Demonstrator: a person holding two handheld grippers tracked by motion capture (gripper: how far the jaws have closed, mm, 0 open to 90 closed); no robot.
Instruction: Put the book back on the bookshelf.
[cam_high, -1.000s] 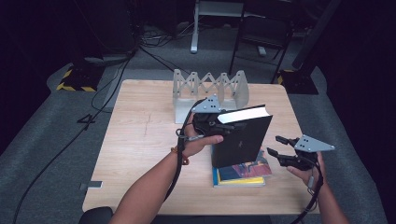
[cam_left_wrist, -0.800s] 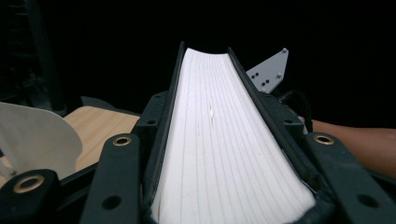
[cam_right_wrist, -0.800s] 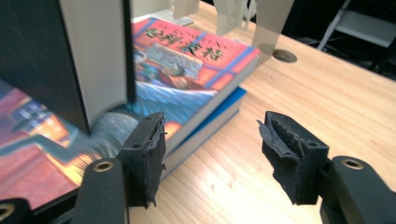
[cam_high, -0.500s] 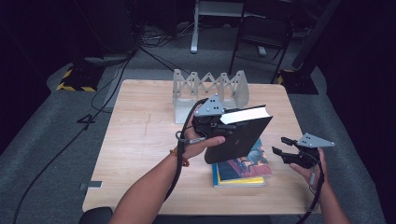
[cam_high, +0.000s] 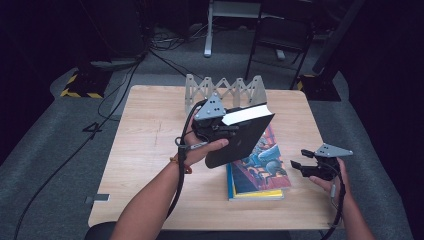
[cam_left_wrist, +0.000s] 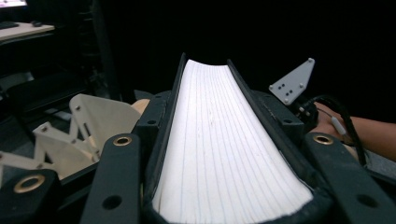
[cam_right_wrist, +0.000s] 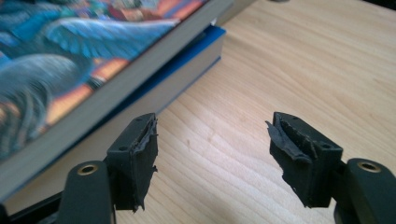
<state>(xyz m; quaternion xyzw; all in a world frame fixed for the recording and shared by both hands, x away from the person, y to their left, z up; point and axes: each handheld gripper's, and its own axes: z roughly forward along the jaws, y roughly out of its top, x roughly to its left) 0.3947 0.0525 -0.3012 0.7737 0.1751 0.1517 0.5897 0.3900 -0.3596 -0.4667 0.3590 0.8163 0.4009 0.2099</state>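
Step in hand: the left gripper (cam_high: 227, 131) is lifting the black notebook (cam_high: 241, 140) clear of the book stack (cam_high: 260, 167), tilted, with its white page edge turned up toward the rack (cam_high: 225, 91).
Left jaws: clenching on the black notebook from both covers; in the left gripper view the page block (cam_left_wrist: 219, 154) is sitting tight between them.
Right jaws: standing released with nothing between them, and they have just been opening wider; the right gripper (cam_high: 299, 166) is hovering low over the desk (cam_high: 145, 135), just beside the book stack on the side away from the rack.
Black notebook: hanging in the air between the rack and the book stack, touching neither.
Book stack: lying flat on the desk, an illustrated cover on top, a blue-edged book under it.
Next move, as I judge it: carrying the black notebook to the rack and standing it upright in a slot, which is calling for a squarer tilt first; the right gripper is looking ready for the top book.
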